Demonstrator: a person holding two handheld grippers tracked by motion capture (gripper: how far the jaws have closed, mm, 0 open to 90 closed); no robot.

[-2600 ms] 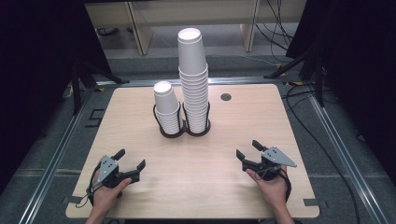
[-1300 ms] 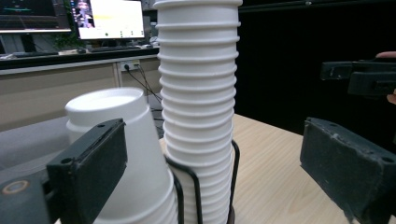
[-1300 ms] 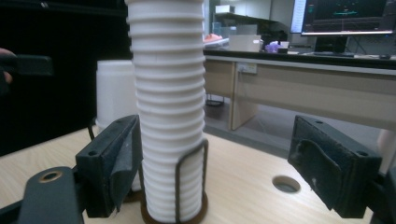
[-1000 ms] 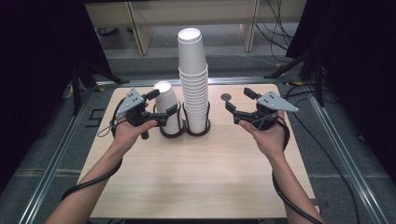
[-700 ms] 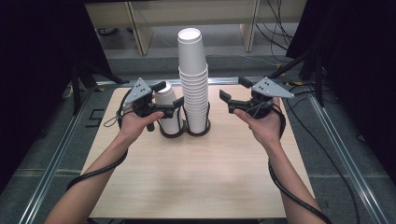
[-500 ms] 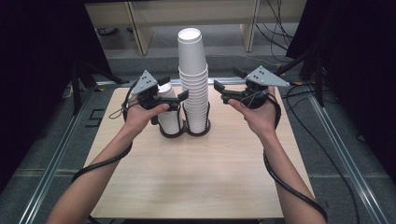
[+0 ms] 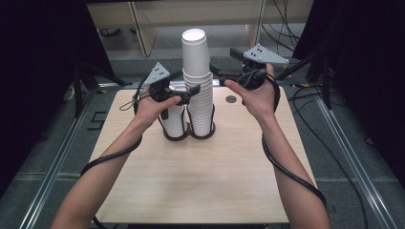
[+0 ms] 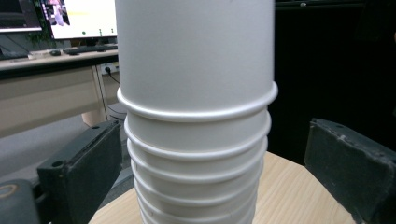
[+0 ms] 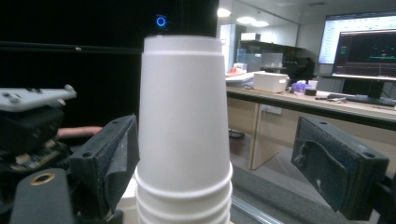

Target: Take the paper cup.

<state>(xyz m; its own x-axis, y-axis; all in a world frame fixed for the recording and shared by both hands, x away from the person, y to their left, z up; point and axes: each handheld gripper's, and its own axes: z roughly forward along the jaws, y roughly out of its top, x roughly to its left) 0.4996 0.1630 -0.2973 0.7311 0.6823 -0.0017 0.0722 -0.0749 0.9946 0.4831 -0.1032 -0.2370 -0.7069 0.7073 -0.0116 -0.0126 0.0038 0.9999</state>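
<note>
Tall white cup stack upright in black holder.

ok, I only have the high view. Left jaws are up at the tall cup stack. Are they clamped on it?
Observer: No. In the left gripper view the tall stack stands between the jaws of the left gripper with a gap on each side. The jaws have just been opening.
Operator: And the right?
Observer: The right gripper brackets the top cup. The jaw at the right of its own view stands well clear of the cup wall, so it's open.
Operator: What height is the left at?
Observer: Its jaws sit level with the nested rims just below the top cup's rim.
</note>
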